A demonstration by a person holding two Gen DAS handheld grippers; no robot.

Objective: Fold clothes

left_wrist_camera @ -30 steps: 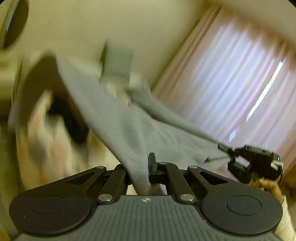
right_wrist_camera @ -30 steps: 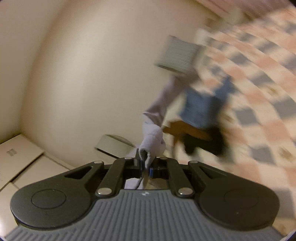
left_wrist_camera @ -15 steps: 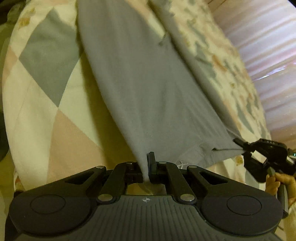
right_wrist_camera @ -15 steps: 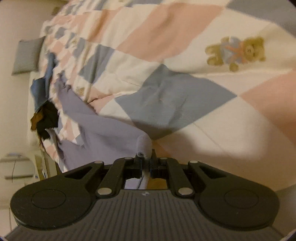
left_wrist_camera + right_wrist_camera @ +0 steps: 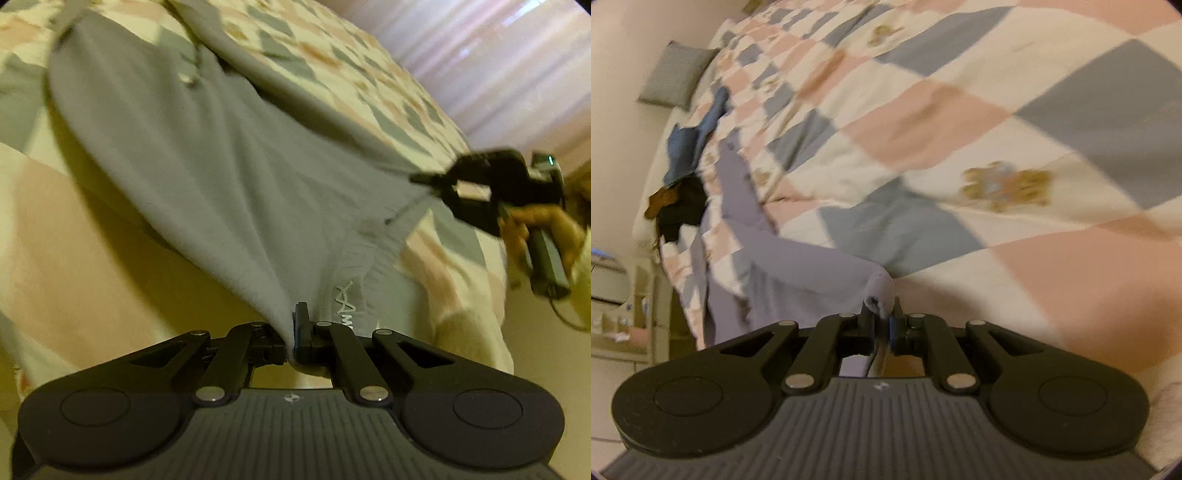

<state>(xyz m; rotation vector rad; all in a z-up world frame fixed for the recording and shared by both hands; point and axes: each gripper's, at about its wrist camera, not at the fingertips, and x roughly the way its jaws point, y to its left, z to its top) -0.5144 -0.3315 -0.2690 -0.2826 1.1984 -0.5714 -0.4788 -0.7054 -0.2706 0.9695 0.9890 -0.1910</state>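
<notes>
A grey garment lies stretched over the checked quilt, its far part flat on the bed. My left gripper is shut on one near corner of its hem, beside a white logo. In the same view my right gripper, held by a hand, pinches the other corner, so the hem hangs taut between the two. From the right wrist the garment looks lilac and trails off to the left, and my right gripper is shut on a bunched edge of it.
A pile of blue, brown and black clothes lies at the far side of the quilt, near a grey pillow. A shelf unit stands beside the bed. Pink curtains hang beyond the bed.
Both grippers have swung down from holding the garment up in the air against wall and curtains to low over the bed. The garment's far end has settled on the quilt.
</notes>
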